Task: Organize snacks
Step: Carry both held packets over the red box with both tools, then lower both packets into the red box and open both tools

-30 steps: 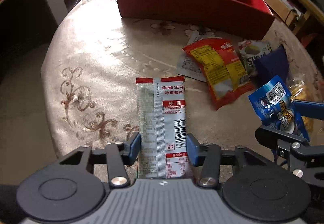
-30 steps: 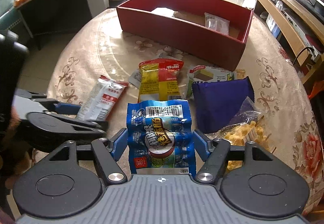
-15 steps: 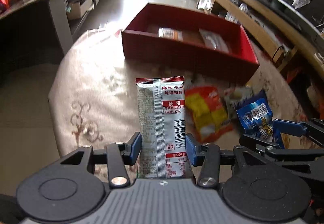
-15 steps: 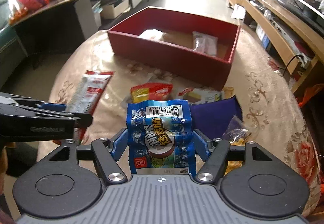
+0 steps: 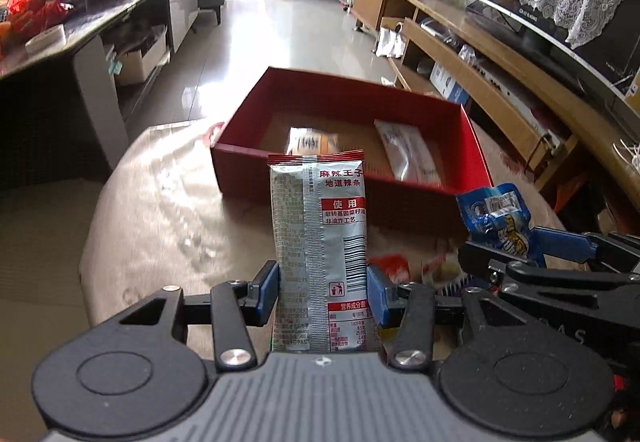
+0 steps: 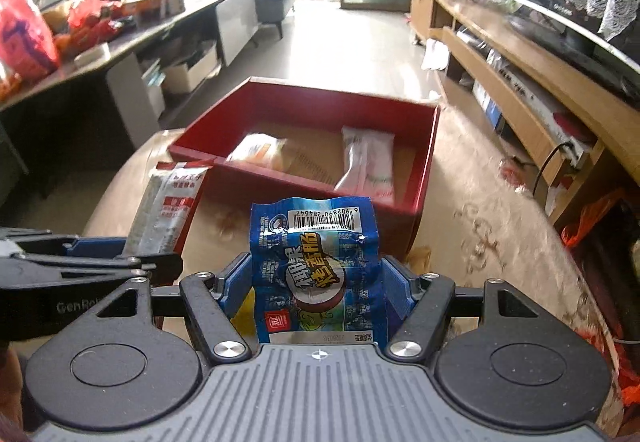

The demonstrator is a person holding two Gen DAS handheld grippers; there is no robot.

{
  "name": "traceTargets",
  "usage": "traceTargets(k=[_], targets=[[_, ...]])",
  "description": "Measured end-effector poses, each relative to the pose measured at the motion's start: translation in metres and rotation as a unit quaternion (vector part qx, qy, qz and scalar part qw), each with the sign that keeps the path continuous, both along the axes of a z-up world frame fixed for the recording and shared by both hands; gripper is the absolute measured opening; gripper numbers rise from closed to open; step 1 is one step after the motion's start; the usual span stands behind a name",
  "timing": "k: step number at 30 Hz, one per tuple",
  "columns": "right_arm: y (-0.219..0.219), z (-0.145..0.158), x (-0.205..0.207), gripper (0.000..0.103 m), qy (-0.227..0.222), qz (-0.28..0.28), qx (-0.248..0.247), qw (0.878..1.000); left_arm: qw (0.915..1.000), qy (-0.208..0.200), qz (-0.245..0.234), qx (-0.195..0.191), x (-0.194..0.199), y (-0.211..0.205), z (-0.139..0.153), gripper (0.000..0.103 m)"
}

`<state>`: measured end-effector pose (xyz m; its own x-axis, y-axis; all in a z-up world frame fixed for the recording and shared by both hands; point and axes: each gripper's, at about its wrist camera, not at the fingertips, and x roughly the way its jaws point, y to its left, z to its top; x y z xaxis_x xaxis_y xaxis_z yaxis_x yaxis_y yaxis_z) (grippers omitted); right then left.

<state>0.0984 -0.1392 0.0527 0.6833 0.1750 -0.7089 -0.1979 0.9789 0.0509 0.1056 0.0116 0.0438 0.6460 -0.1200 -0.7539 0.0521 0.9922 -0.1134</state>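
Lifted off the table (image 5: 160, 210) since before, both grippers. Left gripper (image 5: 322, 292) clamped on silver spicy-strip packet (image 5: 320, 242), right gripper (image 6: 316, 282) on blue sausage pack (image 6: 316, 262), long axes aimed at red box (image 5: 400, 198) ahead, left nearer.

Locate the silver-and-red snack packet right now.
The silver-and-red snack packet is clamped upright in the left gripper, centre of the left wrist view, in front of the red cardboard box.

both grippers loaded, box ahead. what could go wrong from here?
1. The left gripper pinches only the lower end of the long silver packet; its free top could catch the red box near wall.
2. The right gripper with the blue packet sits close beside the left; they could collide at the drop.
3. Two packets already in the box limit landing space.
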Motion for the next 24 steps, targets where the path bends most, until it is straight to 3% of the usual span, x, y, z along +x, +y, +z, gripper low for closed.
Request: traceTargets(k=[15, 24], targets=[[-0.009, 0.014, 0.053, 0.074, -0.036, -0.044, 0.029, 0.998, 0.9994, -0.031, 0.01, 0.011, 0.067, -0.014, 0.019, 0.045], [-0.014, 0.011, 0.083, 0.074, -0.035, -0.062, 0.042, 0.997, 0.9989, -0.037, 0.018, 0.023, 0.102, -0.02, 0.019, 0.045]])
